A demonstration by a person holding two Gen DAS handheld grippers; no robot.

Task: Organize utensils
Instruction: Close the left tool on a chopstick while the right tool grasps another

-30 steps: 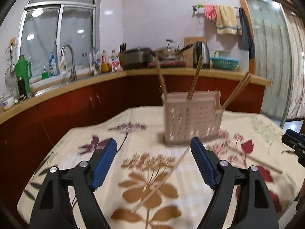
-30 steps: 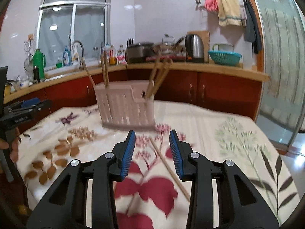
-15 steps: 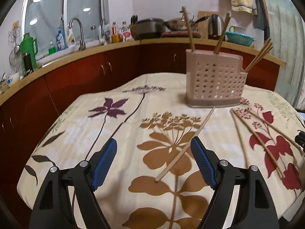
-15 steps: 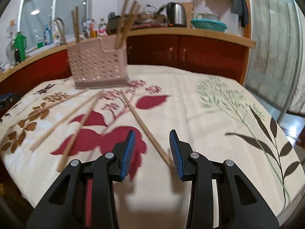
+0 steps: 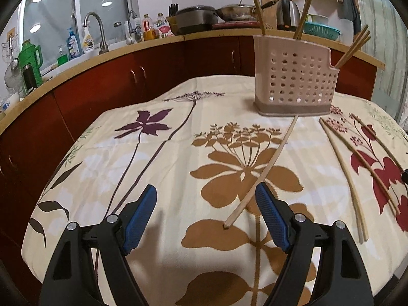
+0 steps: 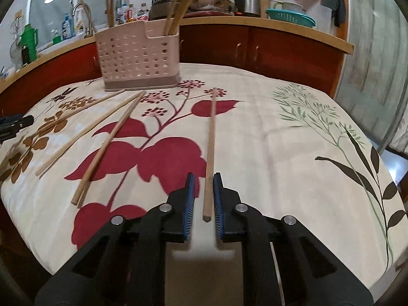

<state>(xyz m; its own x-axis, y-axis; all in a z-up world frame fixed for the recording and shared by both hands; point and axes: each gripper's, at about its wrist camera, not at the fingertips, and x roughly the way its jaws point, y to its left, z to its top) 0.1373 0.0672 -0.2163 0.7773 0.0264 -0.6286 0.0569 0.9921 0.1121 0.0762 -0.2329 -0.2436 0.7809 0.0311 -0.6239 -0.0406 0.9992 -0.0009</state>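
Right gripper (image 6: 204, 199) low over the flowered tablecloth (image 6: 293, 153), jaws have just been closing and now stand narrow with the near end of one chopstick (image 6: 211, 140) between the blue pads; a thin gap shows on each side of the stick, so no firm clamp visible. That chopstick lies on the cloth running straight away from the gripper toward the pink perforated holder (image 6: 139, 58). Two more loose chopsticks (image 6: 107, 140) lie side by side on the cloth to the left, angled toward the holder, another further left.

Left gripper (image 5: 206, 211) wide open, nothing gripped; the near end of a single chopstick (image 5: 265, 170) lies on the cloth between its pads, closer to the right pad, its far tip just beside the holder's (image 5: 293, 79) base. Holder stands upright at the far side of the table with several chopsticks standing in its compartments. Kitchen counter (image 5: 114, 58) with sink and bottles behind
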